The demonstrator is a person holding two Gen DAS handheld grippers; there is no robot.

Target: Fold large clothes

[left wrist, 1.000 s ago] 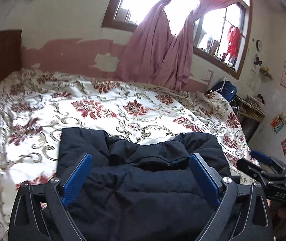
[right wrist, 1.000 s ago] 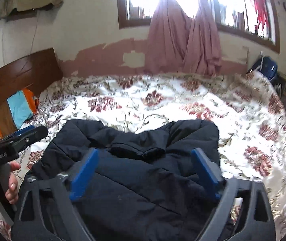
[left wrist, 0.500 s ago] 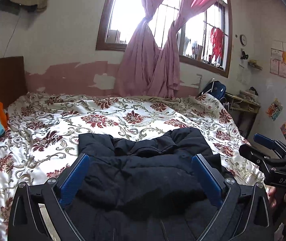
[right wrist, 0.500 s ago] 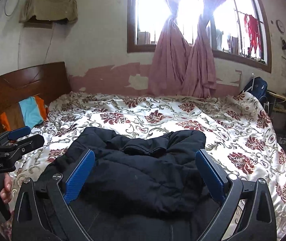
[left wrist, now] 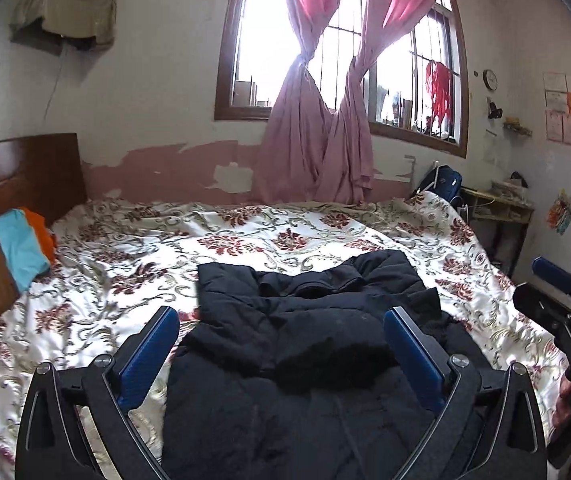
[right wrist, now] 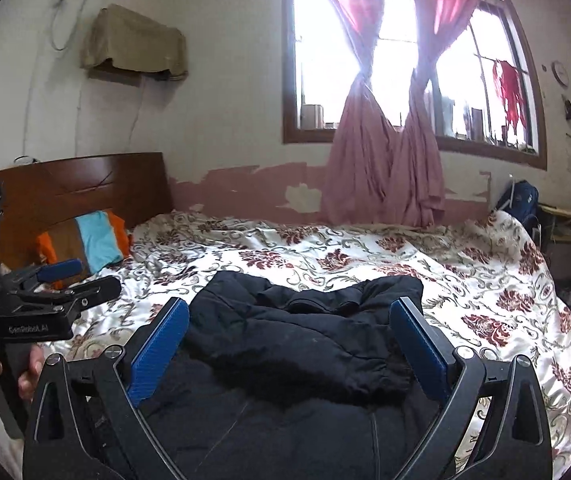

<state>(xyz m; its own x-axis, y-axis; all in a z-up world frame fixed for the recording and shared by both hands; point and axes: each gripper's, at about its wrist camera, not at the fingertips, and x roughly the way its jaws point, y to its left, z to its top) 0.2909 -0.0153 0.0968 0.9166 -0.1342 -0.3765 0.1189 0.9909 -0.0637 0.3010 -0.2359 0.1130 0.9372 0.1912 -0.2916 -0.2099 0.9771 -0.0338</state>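
Floral bedspread (left wrist: 245, 248) bears a dark padded jacket (left wrist: 309, 320); left tool (left wrist: 281, 344) and right tool (right wrist: 289, 336) spread wide, empty.

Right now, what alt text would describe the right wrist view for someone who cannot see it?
A black padded jacket lies partly folded on a floral bedspread, framed by the open right claw with blue fingers. The left claw is at the left edge; pink curtains hang behind.
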